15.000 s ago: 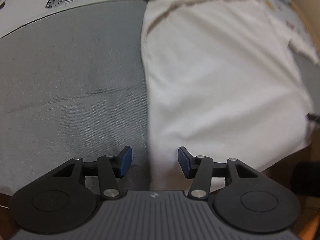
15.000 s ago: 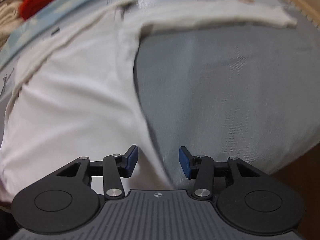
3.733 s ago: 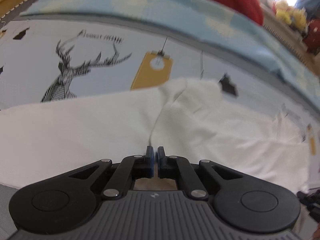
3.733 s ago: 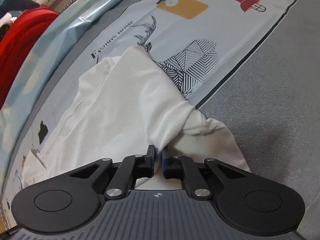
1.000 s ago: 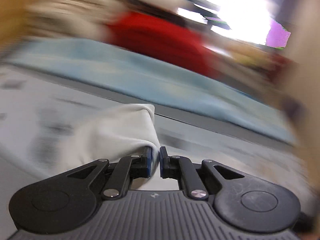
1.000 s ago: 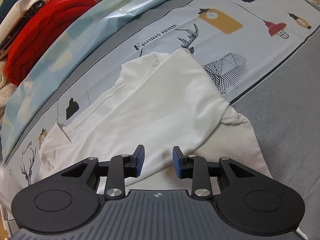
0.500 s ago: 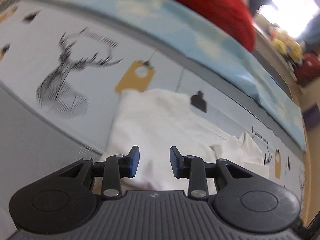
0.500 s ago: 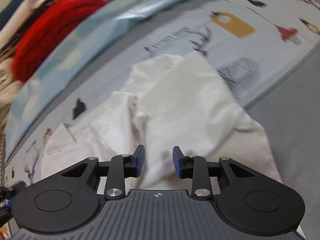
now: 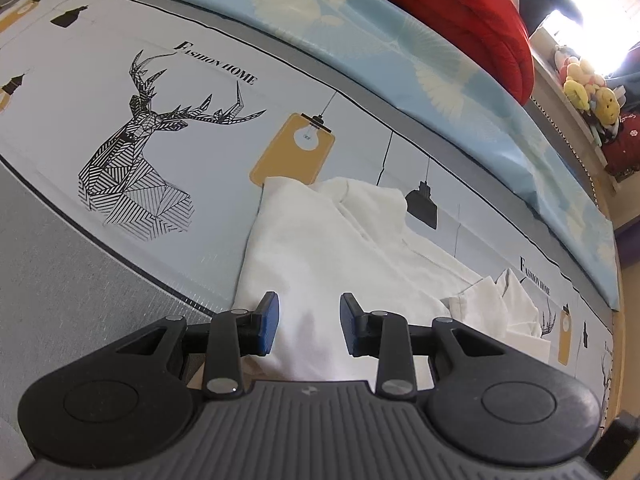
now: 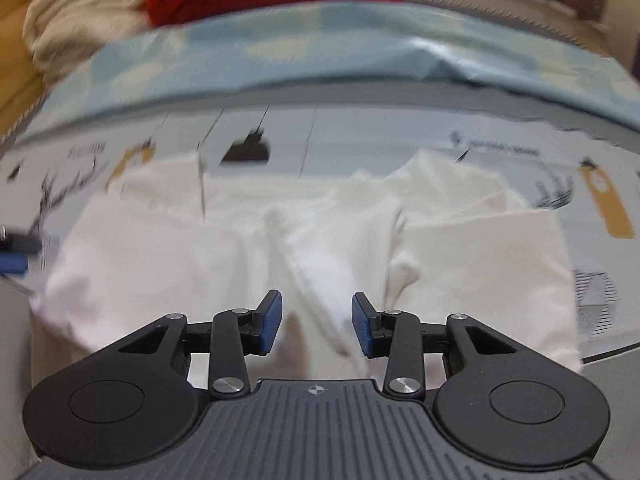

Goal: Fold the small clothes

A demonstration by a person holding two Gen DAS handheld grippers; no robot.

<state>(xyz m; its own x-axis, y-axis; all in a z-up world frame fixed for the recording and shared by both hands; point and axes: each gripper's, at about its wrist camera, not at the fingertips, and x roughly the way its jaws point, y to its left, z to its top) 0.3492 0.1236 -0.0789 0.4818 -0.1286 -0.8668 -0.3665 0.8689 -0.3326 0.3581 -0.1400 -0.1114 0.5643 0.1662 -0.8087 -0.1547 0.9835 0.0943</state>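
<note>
A small white garment (image 9: 320, 248) lies folded on the printed bedsheet, its sleeves turned in over the body. My left gripper (image 9: 308, 322) stands open just above the garment's left part, with nothing pinched between its blue pads. In the blurred right wrist view the same white garment (image 10: 312, 240) spreads across the middle. My right gripper (image 10: 316, 320) hovers over a raised fold near its centre; its jaws are opening and the pads are clear of the cloth. The left gripper's blue tip (image 10: 14, 258) shows at the far left edge of that view.
The sheet (image 9: 180, 92) carries a deer print, lamp shapes and lettering, with a grey band (image 9: 48, 264) at the near side. A light blue quilt (image 9: 360, 28) and a red blanket (image 9: 452, 4) lie beyond. Plush toys (image 9: 588, 88) sit at the far right.
My left gripper let go of the white cloth, opened and came down over the garment. My right gripper swung across the garment toward its middle and its jaws widened a little.
</note>
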